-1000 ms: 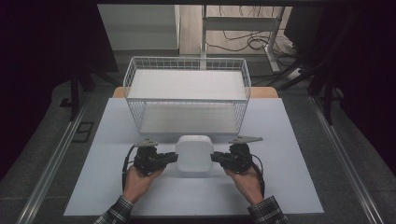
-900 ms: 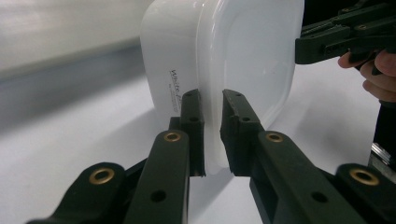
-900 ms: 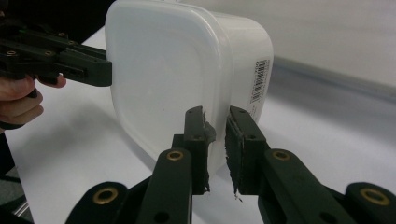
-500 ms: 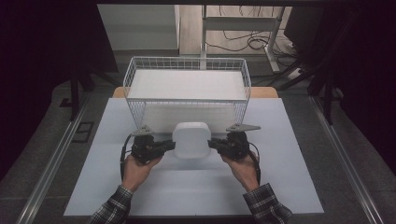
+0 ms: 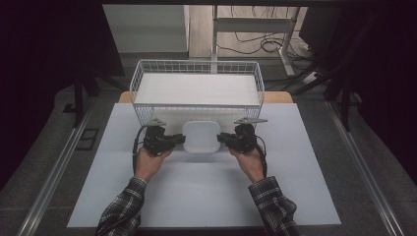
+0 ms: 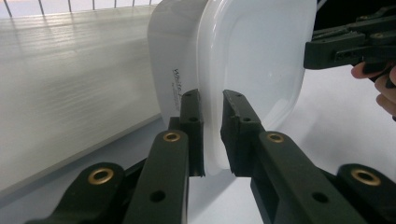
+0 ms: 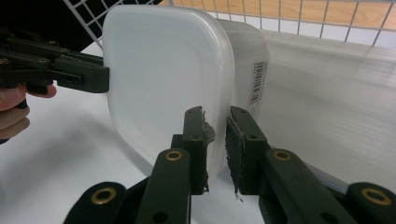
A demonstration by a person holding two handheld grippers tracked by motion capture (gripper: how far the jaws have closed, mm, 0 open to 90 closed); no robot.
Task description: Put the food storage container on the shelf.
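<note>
High view: two claws, left claw (image 5: 178,140) and right claw (image 5: 223,138), each clamp one white container (image 5: 201,136) beside one wire basket (image 5: 196,90).

The high view is dim and rather soft, its corners and side edges falling to near black, while the white table sheet (image 5: 206,191) and the wire basket (image 5: 196,88) catch even light from above with only faint shadows. Both gripper views are far brighter. The white lidded container (image 6: 252,56) is almost washed out with a soft sheen on its lid, and the nearest jaw links blur slightly.
</note>
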